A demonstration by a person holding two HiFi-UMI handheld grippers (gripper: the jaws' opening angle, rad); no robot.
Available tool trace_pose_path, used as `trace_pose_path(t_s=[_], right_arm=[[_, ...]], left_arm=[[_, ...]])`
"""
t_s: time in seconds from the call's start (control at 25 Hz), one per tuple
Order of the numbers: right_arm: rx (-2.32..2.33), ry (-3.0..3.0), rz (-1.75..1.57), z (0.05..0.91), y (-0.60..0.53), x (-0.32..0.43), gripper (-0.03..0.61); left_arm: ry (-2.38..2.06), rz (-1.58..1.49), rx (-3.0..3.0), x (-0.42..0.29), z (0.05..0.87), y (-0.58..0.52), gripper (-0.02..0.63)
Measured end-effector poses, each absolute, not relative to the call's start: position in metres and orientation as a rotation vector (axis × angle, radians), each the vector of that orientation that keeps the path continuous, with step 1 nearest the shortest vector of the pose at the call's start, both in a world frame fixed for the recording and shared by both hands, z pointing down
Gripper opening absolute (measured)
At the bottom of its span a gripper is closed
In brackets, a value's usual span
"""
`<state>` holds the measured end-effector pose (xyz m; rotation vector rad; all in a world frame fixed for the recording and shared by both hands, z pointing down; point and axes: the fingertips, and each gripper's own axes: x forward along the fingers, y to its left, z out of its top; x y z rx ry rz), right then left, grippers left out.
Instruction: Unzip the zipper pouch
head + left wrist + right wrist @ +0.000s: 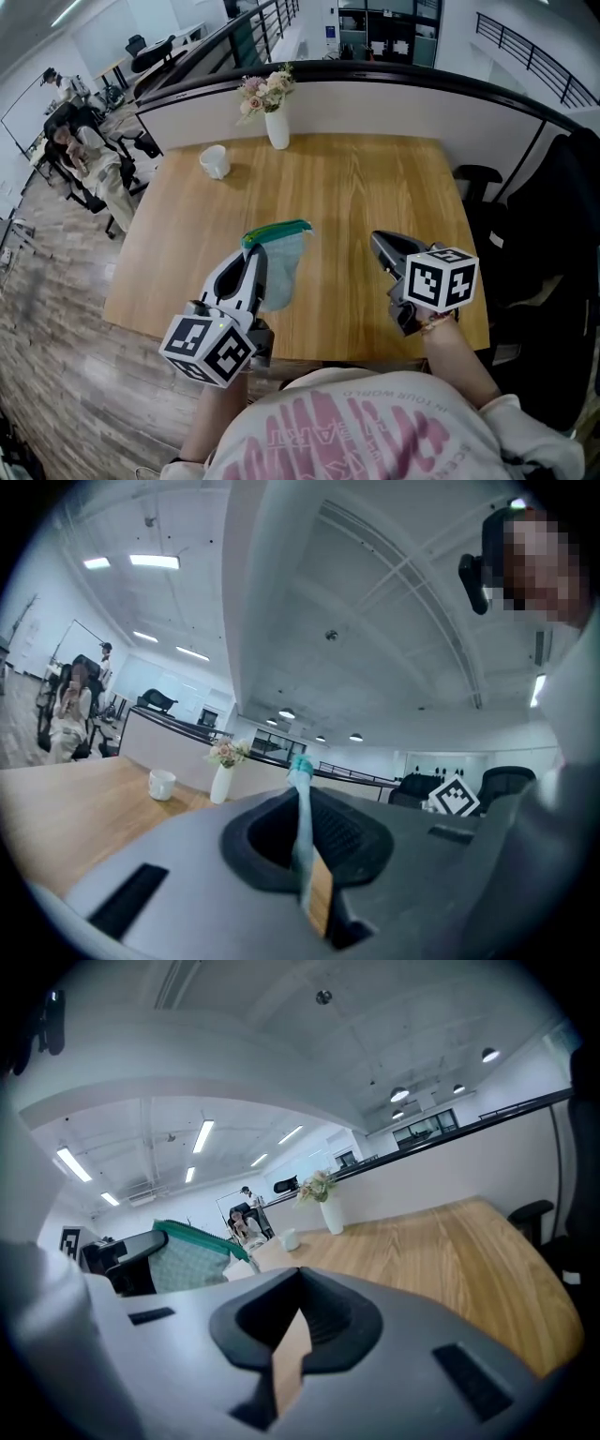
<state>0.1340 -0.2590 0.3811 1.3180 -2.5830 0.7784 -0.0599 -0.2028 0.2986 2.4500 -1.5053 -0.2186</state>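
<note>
The zipper pouch (284,261) is pale mesh fabric with a green zipper band (277,231) along its top. It hangs upright above the wooden table (356,187). My left gripper (255,259) is shut on the pouch's left edge. In the left gripper view that thin teal edge (302,822) runs up between the closed jaws. My right gripper (379,243) is to the right of the pouch, apart from it and shut, with nothing in it. In the right gripper view the pouch (192,1258) is at the left, beyond the closed jaws of my right gripper (294,1333).
A white mug (215,161) and a white vase of flowers (277,127) stand at the table's far side. A dark office chair (476,180) is beyond the right edge. People sit at desks at the far left (82,150). A curved partition wall (375,98) is behind the table.
</note>
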Motion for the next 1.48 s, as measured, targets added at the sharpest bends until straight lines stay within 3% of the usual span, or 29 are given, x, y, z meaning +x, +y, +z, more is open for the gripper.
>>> trace_pose_path(t_s=[0.44,1.48], right_arm=[[1.374,-2.613,0.772,0.393,-0.258,0.175,-0.002],[1.315,-2.554,0.771,0.414,-0.213,0.150,-0.002]], left_arm=[[-1.579,-0.260,2.299,-0.058,0.333,-0.184,0.012],[-1.528,-0.396,2.300,-0.083,0.326,-0.147,0.012]])
